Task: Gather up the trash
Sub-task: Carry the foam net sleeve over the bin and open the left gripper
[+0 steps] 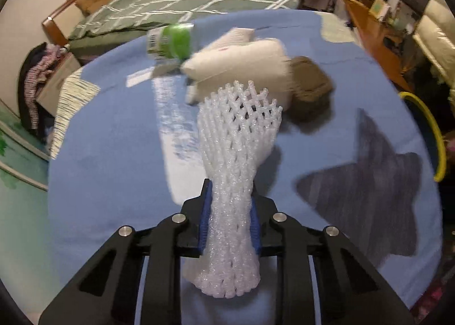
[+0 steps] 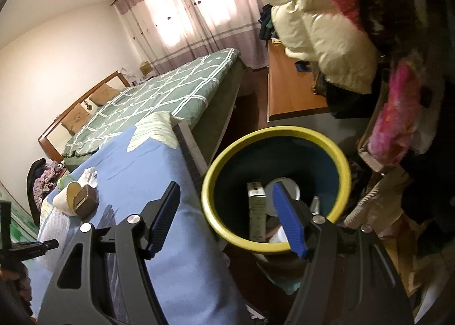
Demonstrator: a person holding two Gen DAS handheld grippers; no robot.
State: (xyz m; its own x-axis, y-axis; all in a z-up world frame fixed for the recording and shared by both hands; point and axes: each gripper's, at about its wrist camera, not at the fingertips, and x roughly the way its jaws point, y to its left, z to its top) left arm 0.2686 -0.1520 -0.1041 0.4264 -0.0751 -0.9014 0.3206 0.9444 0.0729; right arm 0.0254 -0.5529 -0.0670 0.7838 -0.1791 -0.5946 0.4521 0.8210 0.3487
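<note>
Left wrist view first: the left gripper (image 1: 230, 228) has its blue pads clamped tight on a white foam fruit net (image 1: 236, 154), pinching it to a narrow waist. The net is an open diamond mesh, glossy and slightly sparkly, flaring wide above the pads and again below them. It stands up over a blue bedspread (image 1: 113, 182) with a grey star shape (image 1: 366, 182) printed on it. Beyond the net lie a white crumpled wad (image 1: 241, 60), a brown lump (image 1: 310, 89) touching it, and a green-labelled bottle (image 1: 170, 40) lying on its side. Its label carries a barcode panel, but the blur leaves no writing readable. A yellow rim (image 1: 435, 131) peeks in at the right edge.

Over to the right wrist view: the right gripper (image 2: 227, 219) stands wide apart, nothing between its pads, hanging over the edge where the bedspread meets a yellow-rimmed bin (image 2: 216, 217). The bin's inside is dark blue, and in it sit a tall grey-green carton (image 2: 257, 211) and a white round lid (image 2: 290, 185); print on the carton is too small to read. Far left on the bedspread, the white wad and brown lump show again.
</note>
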